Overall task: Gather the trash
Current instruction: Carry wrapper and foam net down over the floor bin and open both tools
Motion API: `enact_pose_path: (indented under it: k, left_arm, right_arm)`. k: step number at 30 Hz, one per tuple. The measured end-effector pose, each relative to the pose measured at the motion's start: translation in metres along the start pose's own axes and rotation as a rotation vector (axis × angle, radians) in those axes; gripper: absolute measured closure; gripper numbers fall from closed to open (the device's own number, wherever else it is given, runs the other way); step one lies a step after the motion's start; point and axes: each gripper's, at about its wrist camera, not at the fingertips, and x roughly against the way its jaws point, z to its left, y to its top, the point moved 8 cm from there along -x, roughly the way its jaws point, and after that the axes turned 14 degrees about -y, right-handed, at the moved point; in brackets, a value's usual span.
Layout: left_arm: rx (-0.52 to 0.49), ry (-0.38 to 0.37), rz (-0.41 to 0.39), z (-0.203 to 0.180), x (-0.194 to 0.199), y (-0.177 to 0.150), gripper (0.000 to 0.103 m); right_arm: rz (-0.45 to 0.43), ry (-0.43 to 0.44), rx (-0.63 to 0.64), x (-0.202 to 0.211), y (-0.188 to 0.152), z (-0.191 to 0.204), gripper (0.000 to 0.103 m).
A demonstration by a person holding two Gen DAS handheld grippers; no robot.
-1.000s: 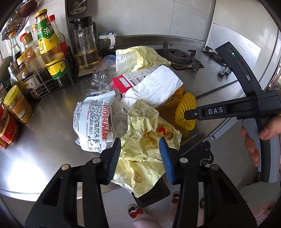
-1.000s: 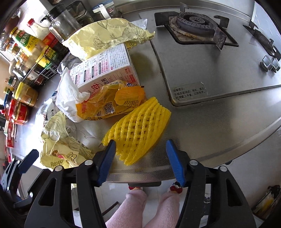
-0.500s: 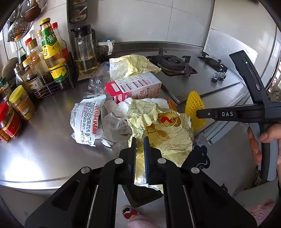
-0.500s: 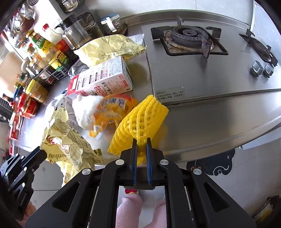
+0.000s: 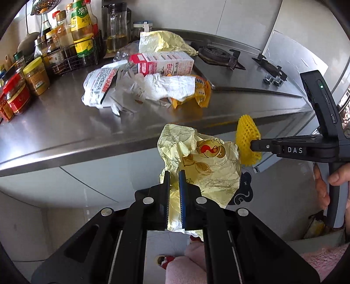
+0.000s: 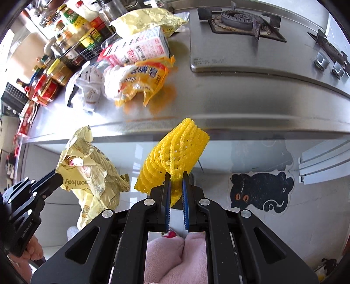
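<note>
Two pieces of trash are already off the worktop (image 5: 65,122): our left tool (image 5: 174,181) is clamped on a crumpled pale-yellow wrapper (image 5: 203,161), and our right tool (image 6: 175,185) pinches a yellow foam fruit net (image 6: 172,157) by its lower edge. Both hang in the air in front of the steel edge, above the floor, with the net just beside the wrapper. We see no bin in either view, so we cannot tell where these should drop. The rest of the litter lies on the worktop near the stove (image 6: 238,19): a pink-and-white carton (image 5: 161,63), a crumpled white paper (image 5: 170,87), an orange snack bag (image 6: 142,80), a white printed packet (image 5: 98,85) and another pale-yellow wrapper (image 5: 161,41) behind them. We judge the main risk to be the net: it is gripped by a thin strip of springy foam, so a quick swing could pull it free. The loose wrapper may also snag the net as our hands travel close together.
</note>
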Motion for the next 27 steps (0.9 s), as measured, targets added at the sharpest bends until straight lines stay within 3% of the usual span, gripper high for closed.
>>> enact_pose_path:
  k: [5,9,15,19,22,26,27]
  left_arm:
    - [0.085,0.001,0.092,0.035,-0.023,-0.053,0.097]
    - [0.122,0.003,0.132,0.059,-0.055,-0.088,0.097]
    - [0.263,0.039,0.179,0.112,-0.143,-0.146,0.097]
    - [0.271,0.094,0.234,0.138,-0.206,-0.179,0.096]
    - [0.316,0.079,0.268,0.152,-0.236,-0.194,0.096]
    - [0.329,0.052,0.272,0.161,-0.252,-0.195,0.085]
    - [0.328,0.052,0.272,0.163,-0.253,-0.196,0.079]
  right_arm:
    - [0.082,0.051,0.005,-0.039,-0.049,0.032,0.092]
    - [0.104,0.085,-0.046,-0.089,-0.062,0.044,0.092]
    - [0.114,0.08,-0.037,-0.182,-0.074,0.068,0.092]
    - [0.188,0.078,-0.107,-0.247,-0.082,0.074,0.092]
    - [0.254,0.096,-0.176,-0.284,-0.085,0.074,0.089]
    - [0.29,0.113,-0.198,-0.306,-0.081,0.077,0.088]
    - [0.287,0.11,-0.195,-0.307,-0.079,0.078,0.082]
